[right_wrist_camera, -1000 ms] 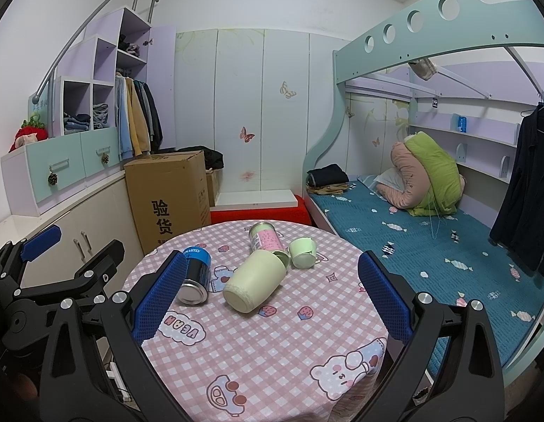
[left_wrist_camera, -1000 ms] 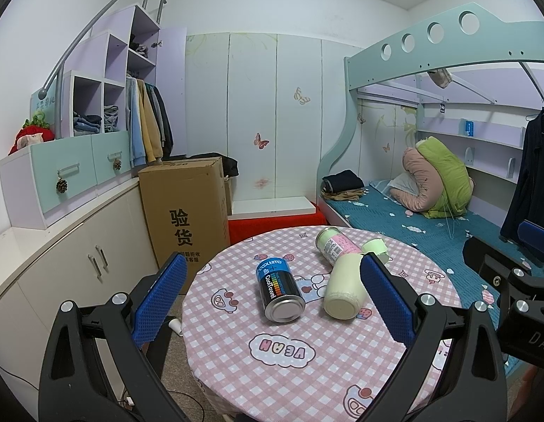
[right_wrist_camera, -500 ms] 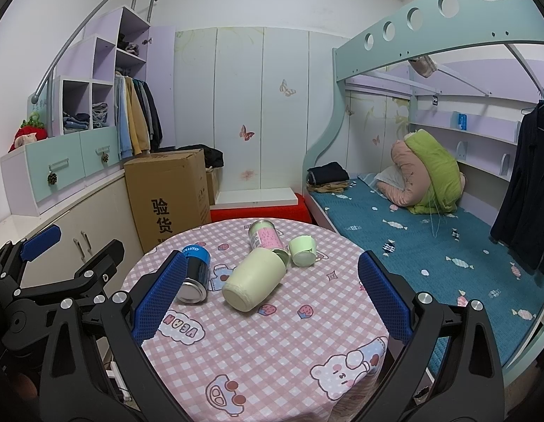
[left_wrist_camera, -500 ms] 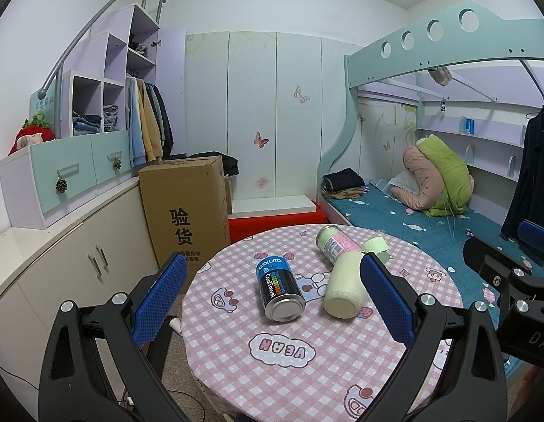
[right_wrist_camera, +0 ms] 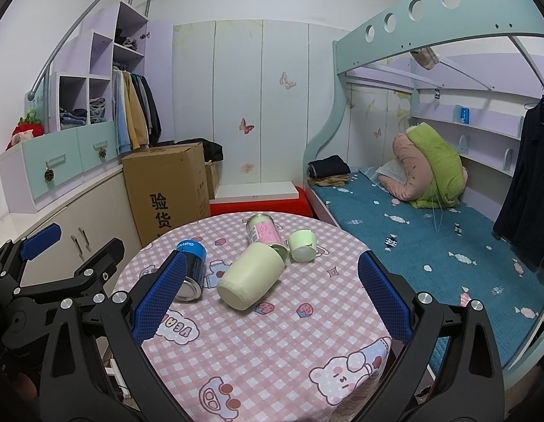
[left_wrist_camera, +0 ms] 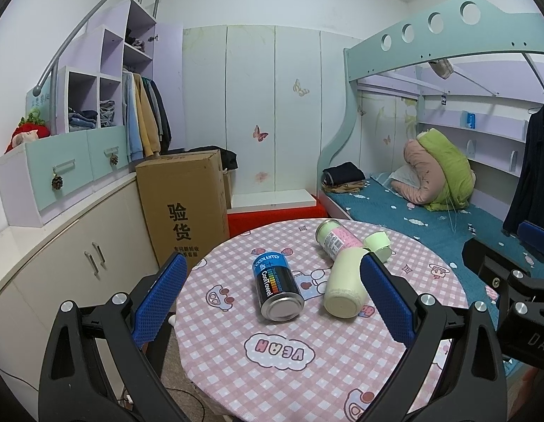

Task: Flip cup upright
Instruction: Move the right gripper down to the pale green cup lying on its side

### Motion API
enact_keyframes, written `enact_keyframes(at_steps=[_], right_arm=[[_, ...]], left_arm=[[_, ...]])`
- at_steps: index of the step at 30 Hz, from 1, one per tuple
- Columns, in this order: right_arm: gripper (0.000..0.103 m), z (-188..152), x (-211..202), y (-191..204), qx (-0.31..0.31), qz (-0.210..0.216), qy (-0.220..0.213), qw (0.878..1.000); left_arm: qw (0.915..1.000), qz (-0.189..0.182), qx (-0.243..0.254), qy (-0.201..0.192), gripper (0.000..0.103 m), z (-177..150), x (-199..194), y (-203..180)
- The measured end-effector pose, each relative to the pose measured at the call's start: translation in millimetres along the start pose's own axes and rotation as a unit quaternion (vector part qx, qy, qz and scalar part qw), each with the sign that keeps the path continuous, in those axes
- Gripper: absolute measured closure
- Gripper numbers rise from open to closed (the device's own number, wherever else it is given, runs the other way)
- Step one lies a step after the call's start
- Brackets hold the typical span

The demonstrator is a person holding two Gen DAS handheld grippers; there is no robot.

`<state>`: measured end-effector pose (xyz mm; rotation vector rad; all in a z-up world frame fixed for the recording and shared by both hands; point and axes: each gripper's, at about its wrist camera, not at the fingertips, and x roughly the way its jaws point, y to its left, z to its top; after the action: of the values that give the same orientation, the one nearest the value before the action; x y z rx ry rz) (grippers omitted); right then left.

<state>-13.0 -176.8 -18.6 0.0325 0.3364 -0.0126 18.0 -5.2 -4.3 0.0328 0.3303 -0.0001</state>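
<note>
A pale cream-green cup (left_wrist_camera: 343,288) (right_wrist_camera: 251,279) lies on its side on the round pink checked table (left_wrist_camera: 307,362) (right_wrist_camera: 272,337), its closed base toward me. A smaller green cup (left_wrist_camera: 378,244) (right_wrist_camera: 302,246) lies on its side behind it. My left gripper (left_wrist_camera: 272,299) is open and empty, held above the table's near edge. My right gripper (right_wrist_camera: 272,295) is open and empty, also short of the cream cup. Each gripper shows at the edge of the other's view.
A blue and black CoolTowel can (left_wrist_camera: 276,286) (right_wrist_camera: 190,274) and a pink-labelled can (left_wrist_camera: 337,238) (right_wrist_camera: 265,234) lie on the table by the cups. A cardboard box (left_wrist_camera: 182,207) stands behind the table on the left, a bunk bed (right_wrist_camera: 430,218) on the right.
Both grippers have barely moved; the right wrist view has crept slightly closer to the table. Nothing on the table has moved.
</note>
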Motion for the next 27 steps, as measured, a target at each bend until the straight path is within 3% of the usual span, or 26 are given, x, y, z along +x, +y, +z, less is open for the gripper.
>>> enact_keyframes(at_steps=[6, 12, 20, 27], right_arm=[[0.005, -6, 22, -3, 0.002, -0.001, 0.014, 1.000], [0.005, -14, 55, -18, 0.017, -0.004, 0.046, 0.999], [0.005, -23, 115, -49, 0.043, -0.015, 0.093, 0.995], [0.005, -26, 165, -66, 0.048, -0.011, 0.125, 0.991]], left_arm=[[0.9998, -0.004, -0.001, 0.020, 0.008, -3, 20, -7], [0.9969, -0.029, -0.010, 0.073, 0.008, -12, 59, -19], [0.9870, -0.067, 0.007, 0.146, 0.008, -25, 124, -59], [0.9795, -0.071, 0.029, 0.186, 0.008, -34, 177, -91]])
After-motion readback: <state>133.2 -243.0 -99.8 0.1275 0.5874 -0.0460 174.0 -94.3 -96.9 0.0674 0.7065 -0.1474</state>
